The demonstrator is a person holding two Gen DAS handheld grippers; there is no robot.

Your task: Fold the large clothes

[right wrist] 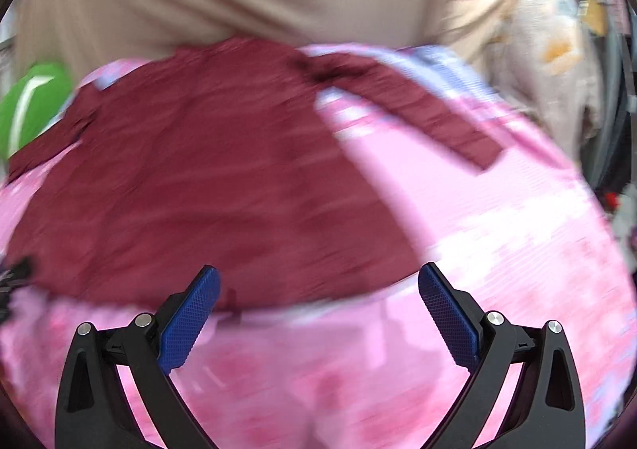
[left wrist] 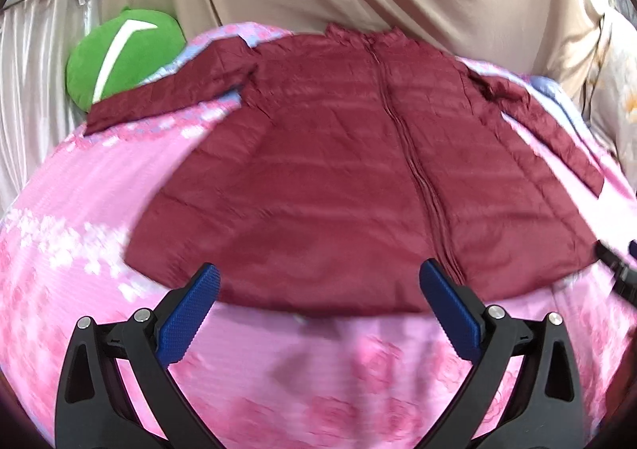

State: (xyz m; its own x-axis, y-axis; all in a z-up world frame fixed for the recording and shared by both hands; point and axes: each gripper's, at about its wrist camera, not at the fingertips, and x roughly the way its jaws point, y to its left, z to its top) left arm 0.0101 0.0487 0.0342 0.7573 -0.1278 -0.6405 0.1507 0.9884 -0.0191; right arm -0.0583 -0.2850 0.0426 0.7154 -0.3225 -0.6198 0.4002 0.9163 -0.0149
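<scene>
Left wrist view: a maroon jacket (left wrist: 338, 170) is seen spread flat, zipped, on the pink floral bedspread (left wrist: 79, 210), with left gripper (left wrist: 318, 289) and right gripper (right wrist: 318, 289) both held wide apart, empty, near its hem.

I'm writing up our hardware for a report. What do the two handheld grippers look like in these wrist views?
Both look identical. The left gripper and right gripper each have two curved black plastic arms with triangular cut-outs and round silver pivot bolts. Their fingers carry flat blue pads with a fine gridded texture. No cables, labels or sleeves are visible.
</scene>
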